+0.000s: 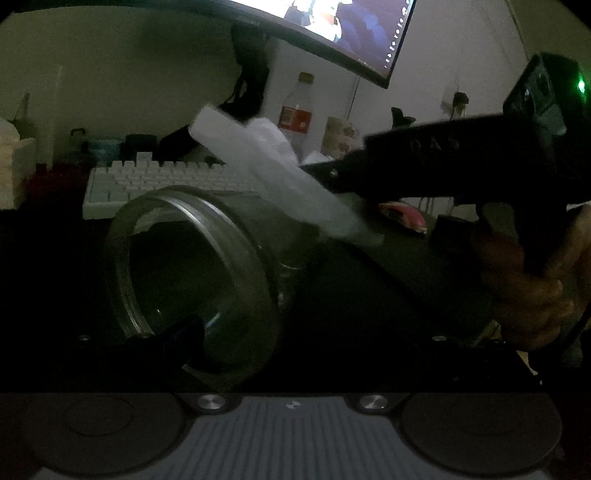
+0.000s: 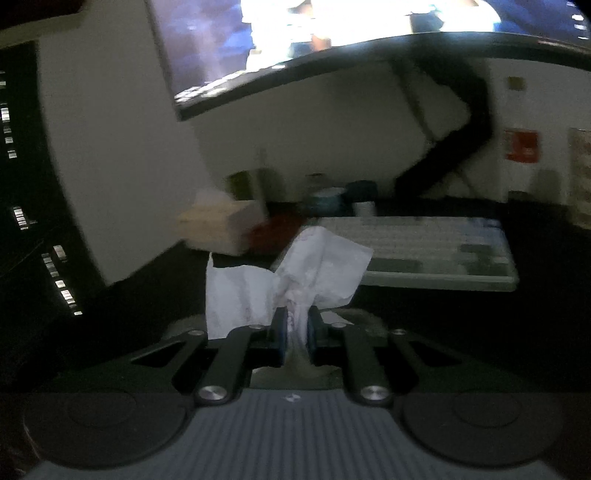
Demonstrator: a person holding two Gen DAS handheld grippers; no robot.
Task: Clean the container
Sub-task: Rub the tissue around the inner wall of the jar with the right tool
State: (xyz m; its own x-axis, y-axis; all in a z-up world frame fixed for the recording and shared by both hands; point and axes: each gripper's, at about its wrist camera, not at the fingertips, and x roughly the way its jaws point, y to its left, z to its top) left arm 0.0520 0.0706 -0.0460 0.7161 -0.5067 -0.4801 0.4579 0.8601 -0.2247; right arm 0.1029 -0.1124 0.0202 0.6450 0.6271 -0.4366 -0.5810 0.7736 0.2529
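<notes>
Wiping the jar (image 1: 192, 280) — your left claw (image 1: 184, 339) grips its rim, your right claw (image 2: 295, 325) pinches the tissue (image 2: 288, 273) above it; next, steer the tissue inside.

Right tongs (image 2: 295, 325) pinch a crumpled white tissue (image 2: 295, 273) before a keyboard (image 2: 424, 247).

1 container (image 1: 192, 273), 1 tissue (image 2: 295, 277), 1 keyboard (image 1: 162, 181), 1 monitor (image 1: 332, 33), seemingly 1 bottle (image 1: 297, 114)

Right tool (image 2: 295, 328): blue pads pinched close on a wad of white tissue (image 2: 295, 273). Left tool (image 1: 295, 317): fingers spread wide around the jar (image 1: 192, 288), gripping its sides. Right hand (image 1: 532, 295) wrapped on handle.
</notes>
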